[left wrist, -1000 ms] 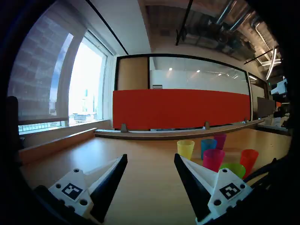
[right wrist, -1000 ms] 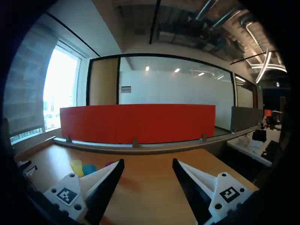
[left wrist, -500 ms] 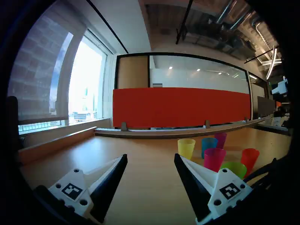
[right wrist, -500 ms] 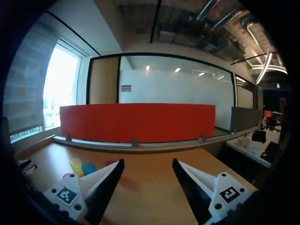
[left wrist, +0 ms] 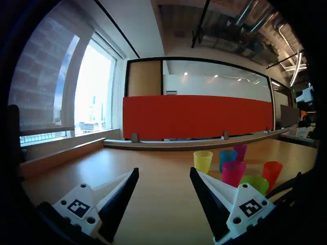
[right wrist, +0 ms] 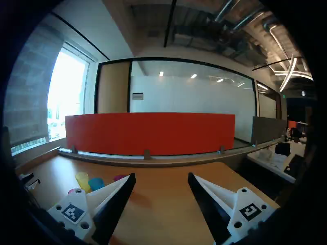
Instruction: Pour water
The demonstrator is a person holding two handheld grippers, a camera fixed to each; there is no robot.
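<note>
Left gripper view: tabletop bare between and straight ahead of the fingers up to the red divider; cluster of coloured cups blocks passage just beyond the right-hand finger.

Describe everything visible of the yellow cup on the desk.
The translucent yellow plastic cup is a tapered tumbler, wider at the rim, standing upright, mouth up, on the light wooden desk. In the left gripper view it is leftmost of its cluster, apart from the blue plastic cup beside it. Nothing grips it; contents cannot be told.
</note>
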